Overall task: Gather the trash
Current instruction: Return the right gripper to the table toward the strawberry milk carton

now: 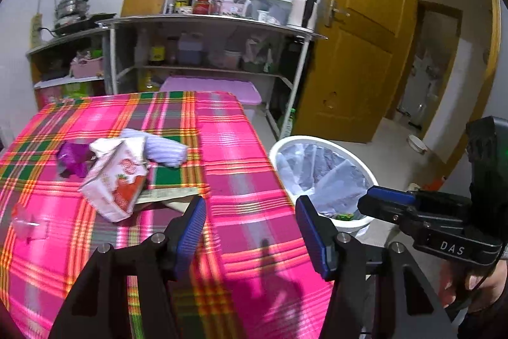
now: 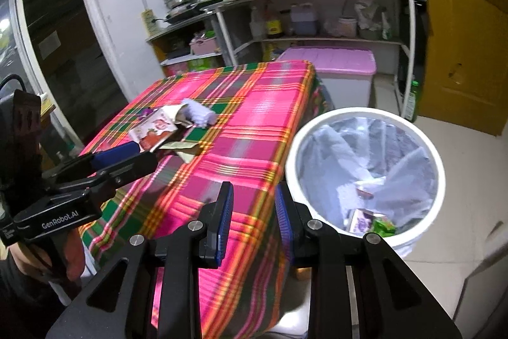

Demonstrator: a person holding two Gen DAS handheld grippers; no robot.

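On the pink plaid tablecloth (image 1: 241, 148) lies a heap of trash: a crushed strawberry-print carton (image 1: 114, 180) (image 2: 155, 129), a purple wrapper (image 1: 71, 159), a pale ribbed wad (image 1: 162, 148) (image 2: 198, 113) and a flat paper slip (image 1: 171, 194) (image 2: 181, 148). A clear wrapper (image 1: 25, 221) lies at the left edge. My left gripper (image 1: 250, 205) (image 2: 144, 153) hovers open and empty just right of the carton. My right gripper (image 2: 253, 189) (image 1: 368, 202) is open by a narrow gap, empty, at the table's edge beside the white lined bin (image 2: 438, 167) (image 1: 285, 145).
The bin holds a green wrapper (image 2: 384, 226) and a purple packet (image 2: 362, 221). Behind the table stand a metal shelf rack (image 1: 206, 21) with bottles and a purple-lidded storage box (image 2: 333, 62). A yellow door (image 1: 365, 37) is open at the right, a green bottle (image 2: 412, 100) by it.
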